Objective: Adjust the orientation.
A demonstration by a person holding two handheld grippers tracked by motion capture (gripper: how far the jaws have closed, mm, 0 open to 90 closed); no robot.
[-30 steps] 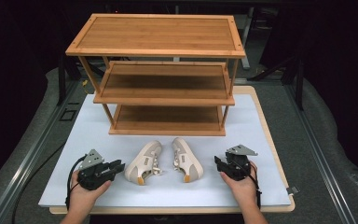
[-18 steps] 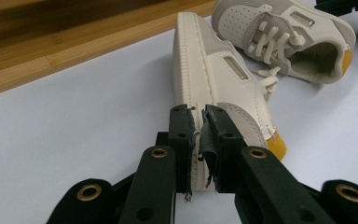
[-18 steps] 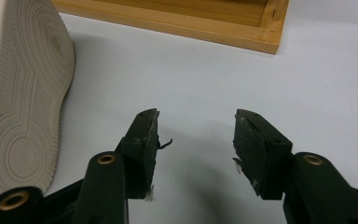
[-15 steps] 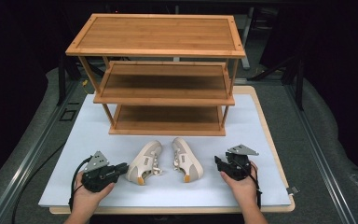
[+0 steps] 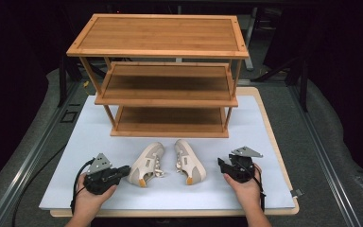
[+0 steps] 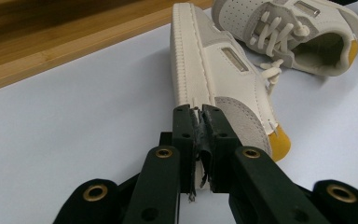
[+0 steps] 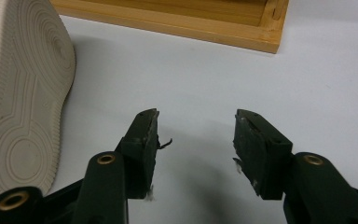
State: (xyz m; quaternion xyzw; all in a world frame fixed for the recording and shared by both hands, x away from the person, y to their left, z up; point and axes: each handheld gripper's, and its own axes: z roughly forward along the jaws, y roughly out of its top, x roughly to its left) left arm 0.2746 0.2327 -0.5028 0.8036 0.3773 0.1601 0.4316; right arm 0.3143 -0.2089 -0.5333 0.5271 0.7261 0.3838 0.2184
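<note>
Two cream sneakers with yellow heel tabs lie on their sides on the white board point(image 5: 264, 127). The left sneaker point(image 5: 147, 164) and the right sneaker point(image 5: 189, 161) have their openings turned toward each other. My left gripper point(image 5: 124, 170) is shut and empty, its tips right at the left sneaker's point(image 6: 219, 70) sole edge near the heel. In the left gripper view the gripper point(image 6: 200, 113) points along that sole, with the other sneaker point(image 6: 298, 32) beyond. My right gripper point(image 5: 222, 164) stands open beside the right sneaker, whose ribbed sole point(image 7: 18, 93) shows left of the gripper point(image 7: 196, 116).
A three-tier bamboo shoe rack point(image 5: 158, 35) stands at the back of the board, its lowest shelf point(image 5: 170, 120) just behind the sneakers. The rack's bottom corner point(image 7: 265, 32) lies ahead of the right gripper. Dark floor surrounds the board.
My left gripper has slid a little to the right, up to the left sneaker's heel. The right gripper and both sneakers have stayed put.
</note>
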